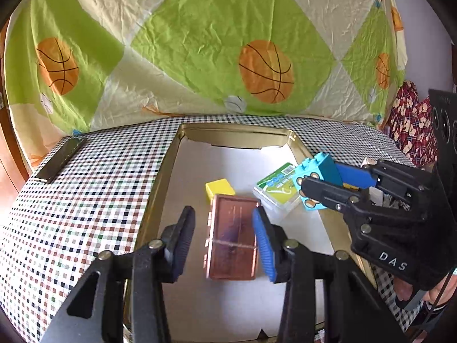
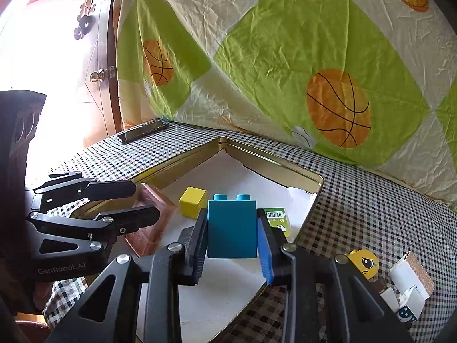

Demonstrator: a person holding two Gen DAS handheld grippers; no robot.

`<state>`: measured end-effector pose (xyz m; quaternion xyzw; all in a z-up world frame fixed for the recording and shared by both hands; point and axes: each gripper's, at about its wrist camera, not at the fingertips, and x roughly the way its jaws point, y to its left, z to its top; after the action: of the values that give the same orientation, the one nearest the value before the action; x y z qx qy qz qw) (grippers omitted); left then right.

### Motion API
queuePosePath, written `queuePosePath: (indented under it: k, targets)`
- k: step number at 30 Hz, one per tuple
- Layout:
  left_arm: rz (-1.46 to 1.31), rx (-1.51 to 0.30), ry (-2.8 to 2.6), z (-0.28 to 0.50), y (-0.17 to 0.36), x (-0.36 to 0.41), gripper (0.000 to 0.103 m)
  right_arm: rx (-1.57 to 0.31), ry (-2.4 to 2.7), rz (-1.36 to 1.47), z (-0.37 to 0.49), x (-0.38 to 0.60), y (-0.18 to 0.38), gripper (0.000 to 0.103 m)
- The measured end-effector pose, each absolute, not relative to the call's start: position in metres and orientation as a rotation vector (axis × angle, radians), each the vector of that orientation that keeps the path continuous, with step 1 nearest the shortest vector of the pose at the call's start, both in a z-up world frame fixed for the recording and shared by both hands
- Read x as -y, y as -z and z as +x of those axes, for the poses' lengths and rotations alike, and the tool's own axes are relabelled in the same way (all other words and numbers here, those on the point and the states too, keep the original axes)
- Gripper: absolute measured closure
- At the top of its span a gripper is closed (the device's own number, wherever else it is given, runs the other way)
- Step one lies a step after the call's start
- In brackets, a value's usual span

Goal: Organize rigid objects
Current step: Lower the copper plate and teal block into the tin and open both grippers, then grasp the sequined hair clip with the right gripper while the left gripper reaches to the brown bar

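- Currently the gold tray (image 2: 302,171) holds three items: one yellow cube (image 2: 192,205), one green-labelled box (image 1: 278,190) and one copper case (image 1: 232,237); sorting is judged partly done.
- Left gripper (image 1: 224,243) straddles the copper case, right pad touching, left pad apart; a firm clamp cannot be confirmed.
- Right gripper (image 2: 232,238) is clamped on one teal brick (image 2: 232,228), above the tray's near right part.
- Outside, near right: one yellow face block (image 2: 365,263) and about three small white boxes (image 2: 408,283) remain; one phone (image 2: 142,132) lies far left.
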<state>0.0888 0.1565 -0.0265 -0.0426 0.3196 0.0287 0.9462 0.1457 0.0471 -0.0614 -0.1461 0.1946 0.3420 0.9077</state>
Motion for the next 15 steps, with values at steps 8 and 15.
queuePosePath:
  k: [8,15]
  targets:
    - [-0.085,-0.707,-0.104,0.102,0.038,-0.165,0.061,-0.430,-0.707,-0.331,0.155,-0.052,0.066,0.042]
    - [-0.129,-0.595,-0.123,0.084,0.025,-0.157,0.014,-0.397,-0.701,-0.240,0.146,-0.022,0.059,0.027]
